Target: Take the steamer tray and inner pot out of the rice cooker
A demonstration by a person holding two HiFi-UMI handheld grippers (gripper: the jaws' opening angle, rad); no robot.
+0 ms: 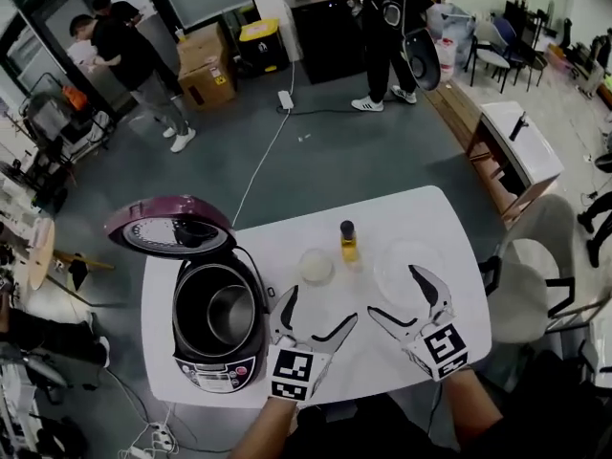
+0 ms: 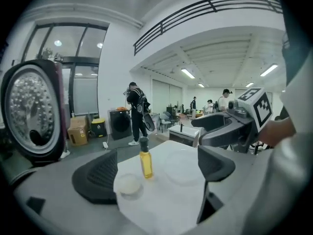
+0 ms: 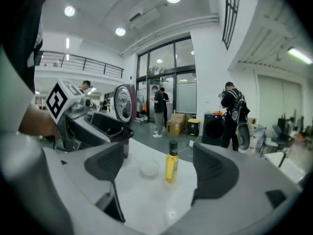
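Note:
The rice cooker [image 1: 212, 352] stands at the left end of the white table [image 1: 421, 213], its maroon lid [image 1: 170, 226] swung up and open. The dark inner pot [image 1: 216, 310] sits inside it; I cannot make out a separate steamer tray in it. My left gripper [image 1: 322, 308] hovers open and empty just right of the cooker. My right gripper [image 1: 393, 293] is beside it, also open and empty. In the left gripper view the jaws [image 2: 156, 173] stand wide, with the lid [image 2: 32, 109] at far left. In the right gripper view the jaws [image 3: 159, 168] are wide too.
A yellow oil bottle [image 1: 348, 242], a small round bowl [image 1: 316, 266] and a clear round plate [image 1: 406, 268] sit on the table beyond the grippers. A chair [image 1: 535, 275] stands at the right. People, boxes [image 1: 206, 65] and a floor cable [image 1: 263, 151] are farther off.

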